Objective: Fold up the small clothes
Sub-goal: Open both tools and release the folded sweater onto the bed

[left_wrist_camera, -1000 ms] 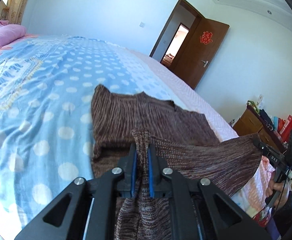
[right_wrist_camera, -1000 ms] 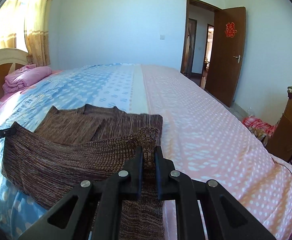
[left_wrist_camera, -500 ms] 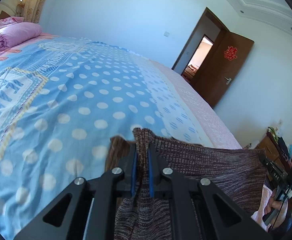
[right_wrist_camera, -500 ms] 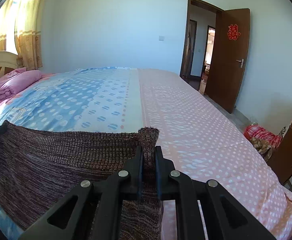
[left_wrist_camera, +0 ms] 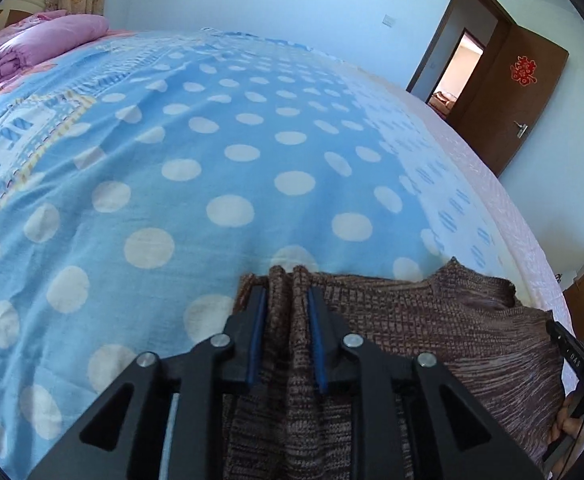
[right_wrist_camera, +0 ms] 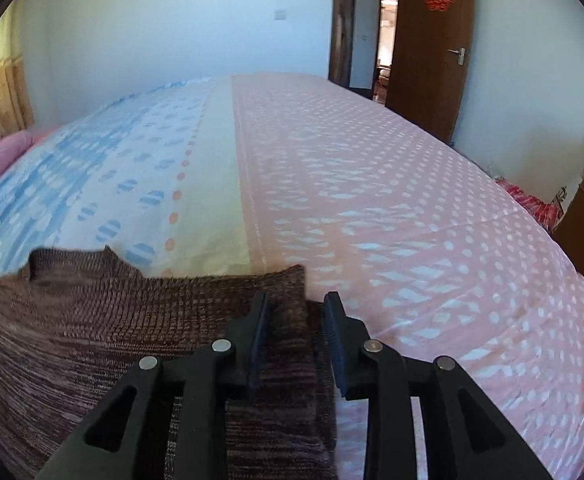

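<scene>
Fingers of the left gripper (left_wrist_camera: 288,308), black with blue pads, are pinched on a bunched fold of the brown marled knit garment (left_wrist_camera: 432,332), the cloth standing up in two ridges between the jaws. Fingers of the right gripper (right_wrist_camera: 296,324) stand parted, with a visible gap between the pads; the garment's right-hand edge lies under and between them, touching the left finger at most (whether any cloth is caught there I cannot tell, since that patch is blurred).

That garment lies spread flat on the bedspread (left_wrist_camera: 196,168), near its close edge, straddling the blue polka-dot part and reaching toward the pink patterned part (right_wrist_camera: 392,216) seen from the right wrist. Its far edge shows a small notched peak, like a neckline, in both views.

Beyond the bed stands a dark brown wooden door (right_wrist_camera: 432,48), ajar, with a red paper ornament on it. A folded pink quilt (left_wrist_camera: 40,44) rests at the bed's head, well apart from the knitwear.
</scene>
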The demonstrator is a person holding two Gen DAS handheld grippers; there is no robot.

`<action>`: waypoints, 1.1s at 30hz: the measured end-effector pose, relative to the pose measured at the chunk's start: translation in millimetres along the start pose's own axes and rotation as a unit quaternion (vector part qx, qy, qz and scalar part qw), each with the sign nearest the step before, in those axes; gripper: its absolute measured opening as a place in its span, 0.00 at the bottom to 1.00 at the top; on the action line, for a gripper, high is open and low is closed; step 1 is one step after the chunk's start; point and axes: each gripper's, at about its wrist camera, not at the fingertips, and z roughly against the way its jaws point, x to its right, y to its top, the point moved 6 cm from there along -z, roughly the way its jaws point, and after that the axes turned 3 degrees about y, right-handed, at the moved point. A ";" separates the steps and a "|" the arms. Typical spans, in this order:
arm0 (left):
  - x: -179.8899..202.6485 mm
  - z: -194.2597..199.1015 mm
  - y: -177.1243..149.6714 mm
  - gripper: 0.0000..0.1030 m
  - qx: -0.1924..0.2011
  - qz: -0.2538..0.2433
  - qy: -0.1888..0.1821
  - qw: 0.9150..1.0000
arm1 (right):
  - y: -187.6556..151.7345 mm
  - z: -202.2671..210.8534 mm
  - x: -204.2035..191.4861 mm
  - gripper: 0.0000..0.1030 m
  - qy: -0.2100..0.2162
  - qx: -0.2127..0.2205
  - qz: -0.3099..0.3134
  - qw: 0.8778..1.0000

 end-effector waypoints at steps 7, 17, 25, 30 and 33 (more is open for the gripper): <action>11.6 57.2 -28.9 0.56 0.005 -0.058 -0.032 0.998 | -34.1 91.8 54.7 0.31 0.041 0.007 -0.072 0.997; -4.7 110.5 -118.3 0.73 -0.012 0.000 -0.042 0.999 | -145.9 142.0 30.0 0.61 0.108 -0.057 -0.089 0.989; 2.7 102.0 -131.6 0.75 -0.016 0.020 -0.036 0.999 | -148.8 130.8 -2.7 0.10 0.091 -0.088 -0.008 0.992; -11.4 103.9 -123.8 0.13 -0.038 0.019 -0.041 0.998 | -132.9 148.8 14.3 0.09 0.116 -0.077 -0.047 0.989; -24.2 114.3 -117.4 0.08 -0.027 -0.013 -0.008 1.000 | -132.3 149.7 24.4 0.08 0.101 -0.085 -0.038 0.991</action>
